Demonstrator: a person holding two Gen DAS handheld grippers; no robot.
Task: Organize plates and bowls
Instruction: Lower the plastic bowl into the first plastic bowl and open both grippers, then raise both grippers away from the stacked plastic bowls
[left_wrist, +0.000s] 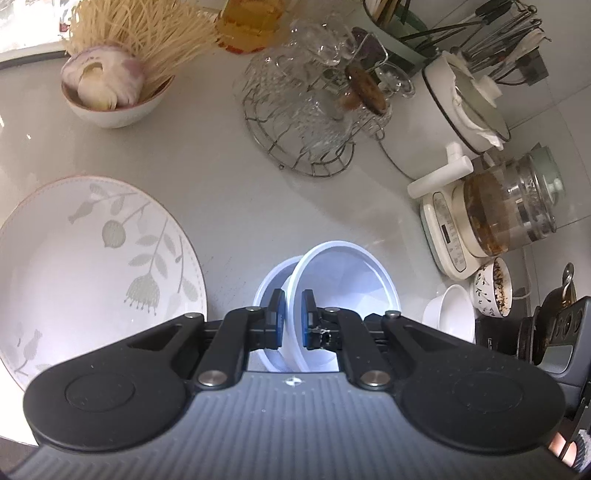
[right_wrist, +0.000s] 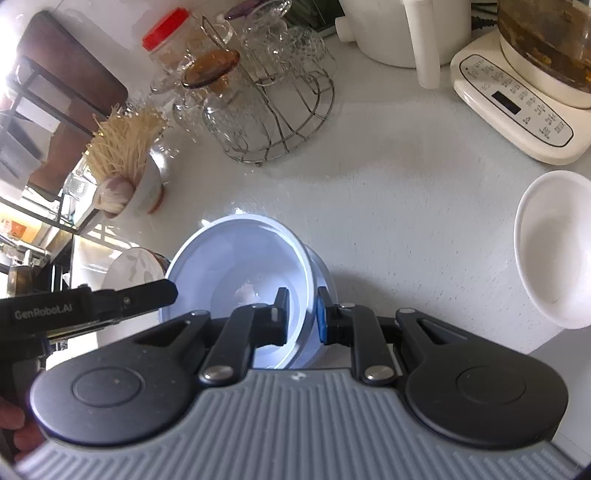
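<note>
Left wrist view: only here do the large floral plate (left_wrist: 92, 266) at left and a patterned cup (left_wrist: 493, 291) at right show. The left gripper (left_wrist: 293, 318) has its jaws narrowed onto the near rim of a tilted pale blue bowl (left_wrist: 347, 280), which sits in a second blue bowl (left_wrist: 271, 284) on the table (left_wrist: 221, 177).

Right wrist view: a red-lidded jar (right_wrist: 168, 35) shows only here. The right gripper (right_wrist: 303, 314) clamps the blue bowl's far rim, jaws narrow; a white bowl (right_wrist: 554, 251) lies well apart.

Black claw (left_wrist: 291, 317), blue pads (left_wrist: 306, 321), ribbed grey housing
</note>
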